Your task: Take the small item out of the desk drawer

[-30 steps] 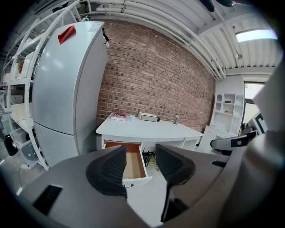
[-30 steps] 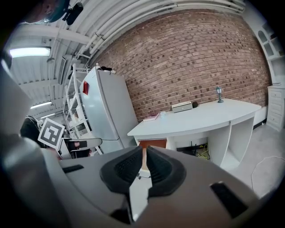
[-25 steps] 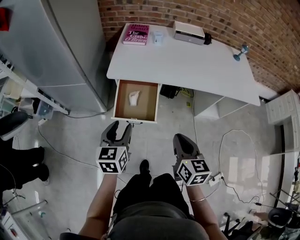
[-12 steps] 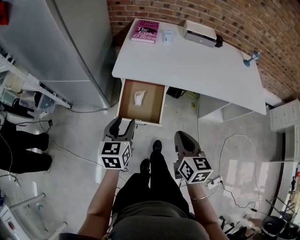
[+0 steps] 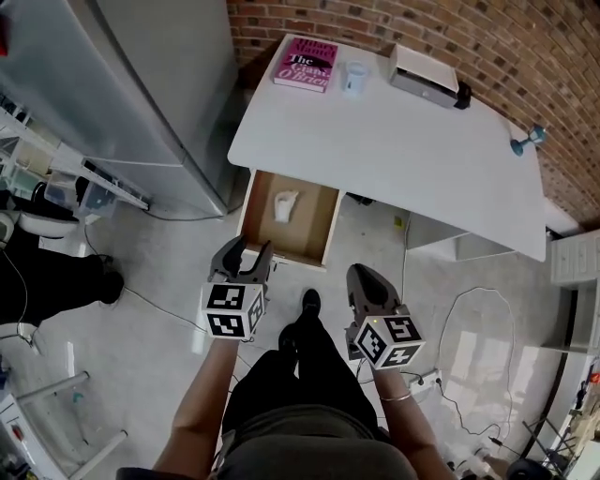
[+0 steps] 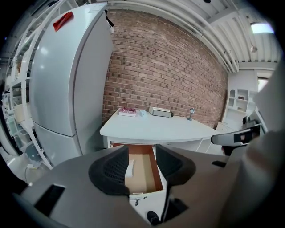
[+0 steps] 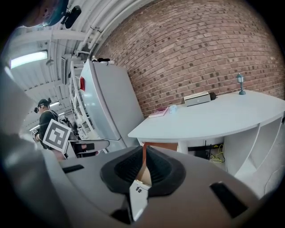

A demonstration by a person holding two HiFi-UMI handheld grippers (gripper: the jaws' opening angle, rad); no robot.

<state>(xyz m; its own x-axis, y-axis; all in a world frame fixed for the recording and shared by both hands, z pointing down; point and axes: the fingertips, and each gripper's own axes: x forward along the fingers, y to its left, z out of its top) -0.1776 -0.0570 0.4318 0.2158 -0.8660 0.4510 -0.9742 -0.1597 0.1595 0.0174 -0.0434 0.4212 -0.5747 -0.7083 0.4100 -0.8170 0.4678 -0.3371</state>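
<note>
At mid-frame, the small white item (image 5: 285, 205) is seen lying in the open drawer (image 5: 311, 225), not yet reached. The left gripper (image 5: 248, 250) is held released, the right gripper (image 5: 364, 277) clenched empty; grasping and lifting are left.

- This looks like a lab or test room, not a home.
- It has a bare brick wall (image 5: 394, 28) and a pale glossy floor (image 5: 169, 272) with loose cables (image 7: 217, 156).
- A white bench (image 5: 394, 141) stands beside a big grey refrigerator (image 5: 131, 84) and open racks (image 5: 56, 173).
- The ceiling (image 7: 102, 18) is ribbed and carries a tube light (image 7: 29, 59).
</note>
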